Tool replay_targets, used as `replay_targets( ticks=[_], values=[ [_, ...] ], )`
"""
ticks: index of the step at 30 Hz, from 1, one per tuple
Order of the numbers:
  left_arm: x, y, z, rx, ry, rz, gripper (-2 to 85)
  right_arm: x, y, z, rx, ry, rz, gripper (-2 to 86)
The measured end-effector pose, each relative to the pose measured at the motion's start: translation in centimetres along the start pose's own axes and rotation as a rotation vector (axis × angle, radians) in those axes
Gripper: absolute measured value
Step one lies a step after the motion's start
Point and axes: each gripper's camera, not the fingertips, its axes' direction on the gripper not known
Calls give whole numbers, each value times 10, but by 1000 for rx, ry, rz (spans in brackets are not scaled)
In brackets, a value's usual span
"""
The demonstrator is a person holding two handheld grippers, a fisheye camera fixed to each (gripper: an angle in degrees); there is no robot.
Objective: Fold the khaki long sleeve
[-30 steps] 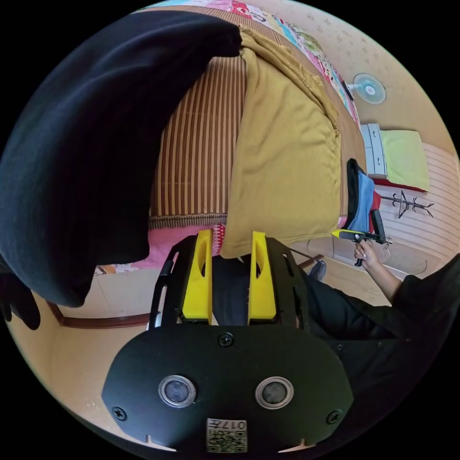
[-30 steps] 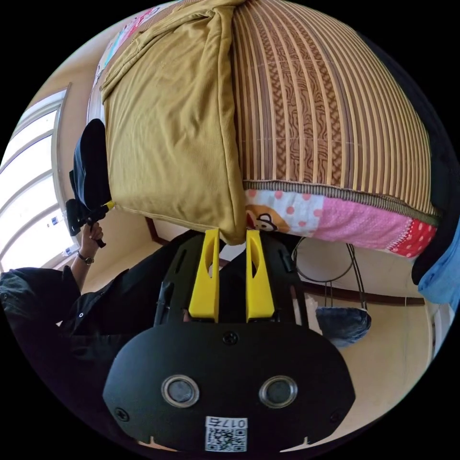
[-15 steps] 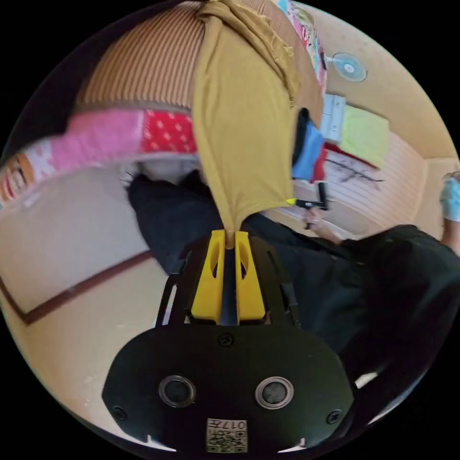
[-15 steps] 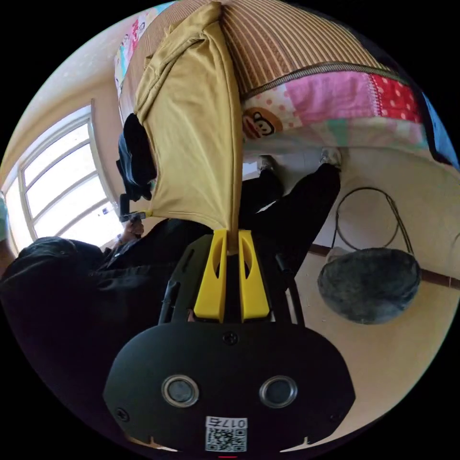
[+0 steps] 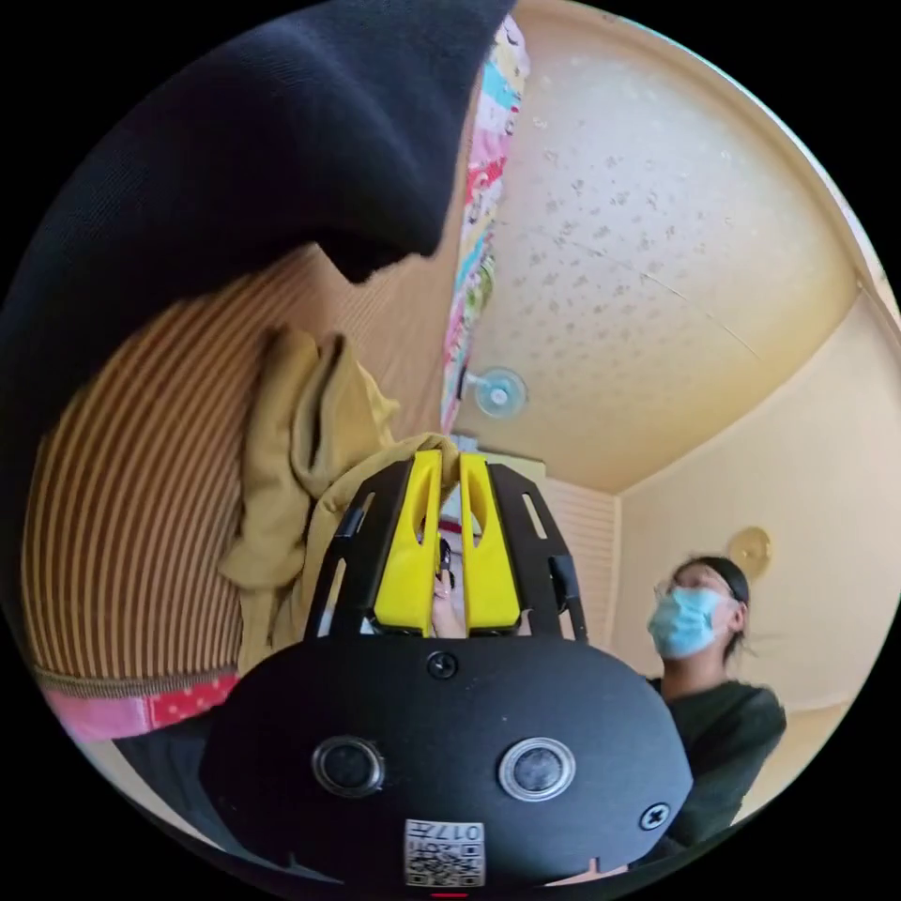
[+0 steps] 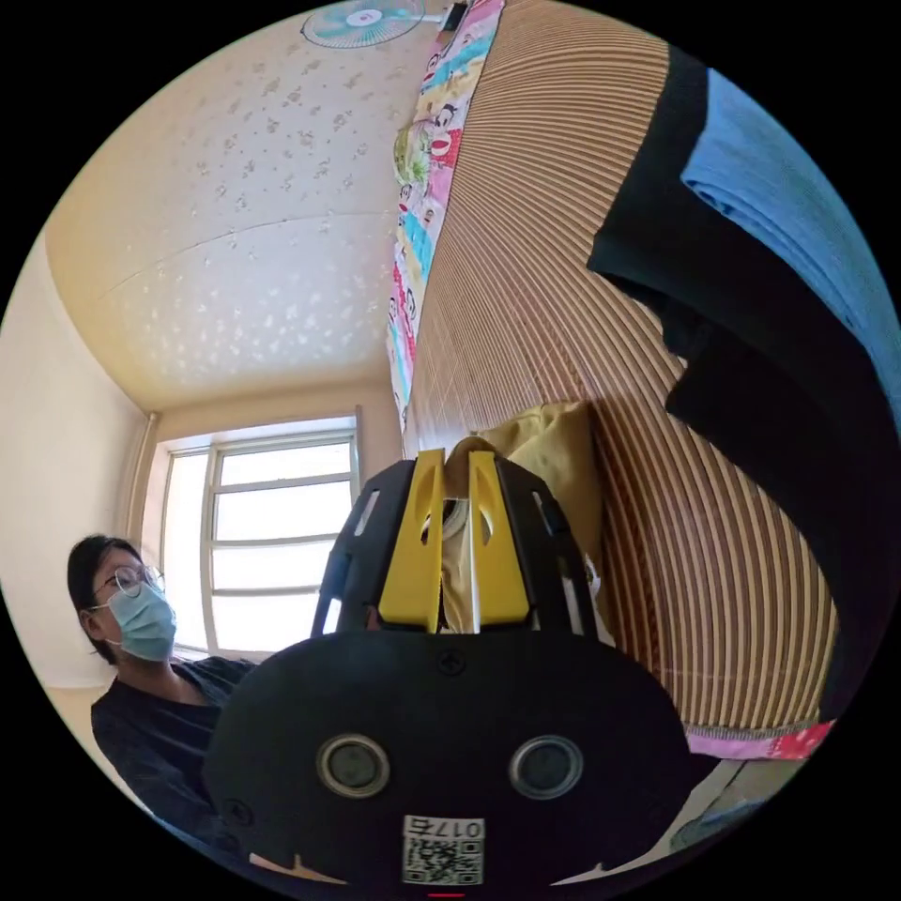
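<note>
While you hold both grippers over striped mat (image 5: 122,526), your left gripper (image 5: 441,474) has jaws pinched on khaki long sleeve (image 5: 291,450) — right gripper (image 6: 457,469) likewise clamped on same cloth. Garment lies bunched on mat, near black clothing (image 6: 751,328) — blue piece (image 6: 798,197) atop it.

Right hand-held gripper (image 6: 456,460) jaws pinch khaki long sleeve (image 6: 554,450) above striped mat (image 6: 554,235).
</note>
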Motion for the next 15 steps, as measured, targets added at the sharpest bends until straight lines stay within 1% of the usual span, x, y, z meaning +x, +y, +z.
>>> replay_targets(
  ticks=[2,3,4,5,6,7,8,10,12,13,15],
  values=[
    [9,-6,10,12,-43,47,51,-30,-25,20,-23,41,-89,64],
    [21,0,14,8,-119,118,60,-52,-25,23,-22,117,-162,68],
    [32,12,15,12,-223,187,76,-62,-23,23,-14,171,-185,67],
    [37,20,14,22,-278,210,83,-77,-14,21,16,296,-198,65],
    [44,39,11,57,-391,239,97,-83,-9,20,34,357,-192,62],
    [47,61,8,102,-491,252,99,-92,5,17,70,464,-179,56],
    [47,72,8,119,-533,253,101,-97,19,18,89,532,-194,49],
    [32,103,14,105,-650,215,120,-97,36,27,49,571,-235,33],
    [12,117,26,40,-703,158,135,-85,48,40,-45,581,-247,19],
    [-1,123,37,-1,-724,126,137,-70,53,47,-94,591,-209,16],
    [-15,128,55,-55,-717,114,123,-43,59,50,-127,595,-107,11]
  ],
)
